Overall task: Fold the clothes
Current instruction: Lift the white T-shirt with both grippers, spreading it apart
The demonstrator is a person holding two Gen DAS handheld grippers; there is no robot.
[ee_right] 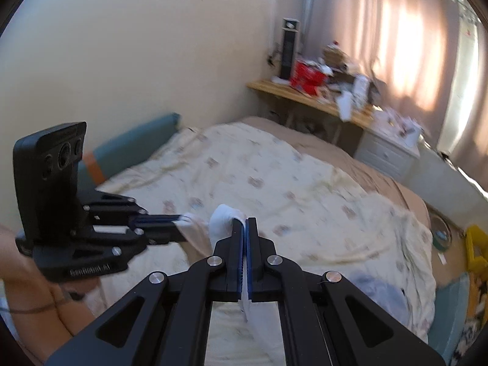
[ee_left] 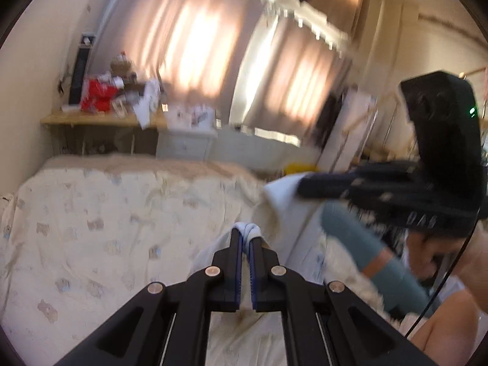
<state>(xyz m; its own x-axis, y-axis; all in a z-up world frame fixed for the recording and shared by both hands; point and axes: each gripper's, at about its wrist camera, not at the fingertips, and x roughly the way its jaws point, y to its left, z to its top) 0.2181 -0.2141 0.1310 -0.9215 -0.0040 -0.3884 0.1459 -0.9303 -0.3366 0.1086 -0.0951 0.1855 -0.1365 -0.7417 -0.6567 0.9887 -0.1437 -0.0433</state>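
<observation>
a white garment (ee_right: 224,216), a cream bedsheet (ee_right: 274,170) with faded bear prints, a red box (ee_right: 306,77), pinkish curtains (ee_left: 195,52).

**Two wrist views over one bed**

Each fisheye camera sits just behind its own black fingers, looking along them, close above the cream printed bedspread (ee_left: 91,213). The left view faces the pink backlit curtains (ee_left: 195,52); the right view faces the corner with the cluttered wooden tabletop (ee_right: 305,97). Both share bedspread, tabletop, curtains, and each shows the other gripper.
</observation>
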